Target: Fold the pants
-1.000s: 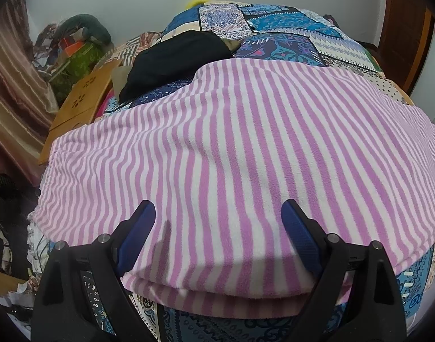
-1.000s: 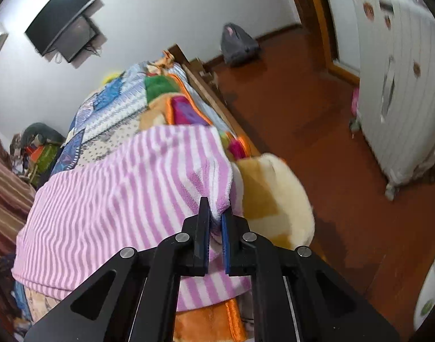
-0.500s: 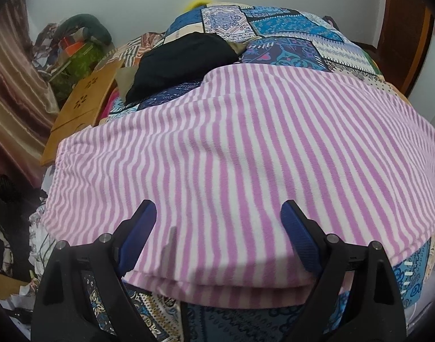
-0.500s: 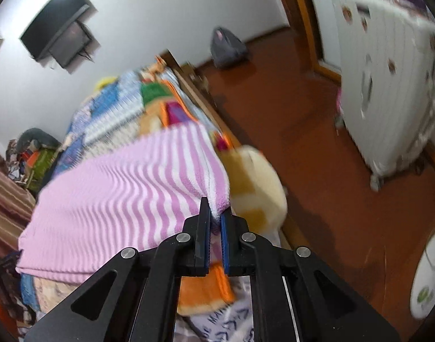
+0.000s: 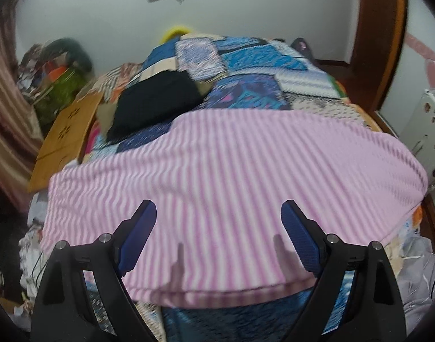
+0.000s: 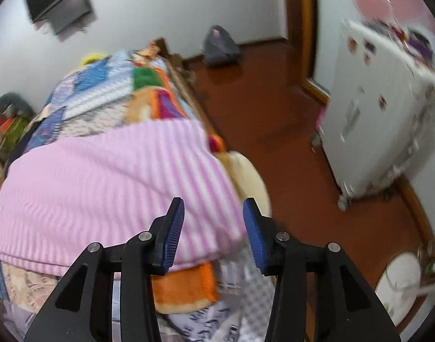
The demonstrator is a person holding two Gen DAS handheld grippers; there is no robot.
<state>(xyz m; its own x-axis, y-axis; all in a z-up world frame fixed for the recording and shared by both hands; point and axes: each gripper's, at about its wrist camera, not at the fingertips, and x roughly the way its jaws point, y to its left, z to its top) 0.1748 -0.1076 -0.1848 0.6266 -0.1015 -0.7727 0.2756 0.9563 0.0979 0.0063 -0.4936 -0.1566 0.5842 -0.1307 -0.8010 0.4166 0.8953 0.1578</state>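
Note:
The pink-and-white striped pants (image 5: pixel 223 188) lie folded flat across the near end of the bed, doubled edge toward me. They also show in the right wrist view (image 6: pixel 103 188). My left gripper (image 5: pixel 218 228) is open and empty, just above the near folded edge, fingers astride its middle. My right gripper (image 6: pixel 214 219) is open and empty, hovering over the pants' right corner near the bed's edge.
A patchwork quilt (image 5: pixel 245 65) covers the bed, with a black garment (image 5: pixel 157 102) lying beyond the pants. A wooden board (image 5: pixel 66 131) leans at the bed's left. A cream cushion (image 6: pixel 248 176), an orange cloth (image 6: pixel 186 287), red floor (image 6: pixel 288 131) and a white cabinet (image 6: pixel 388 119) are at the right.
My right gripper has opened and let go of the pants' corner, which now lies on the bed. My left gripper has risen and pulled back a little, still open.

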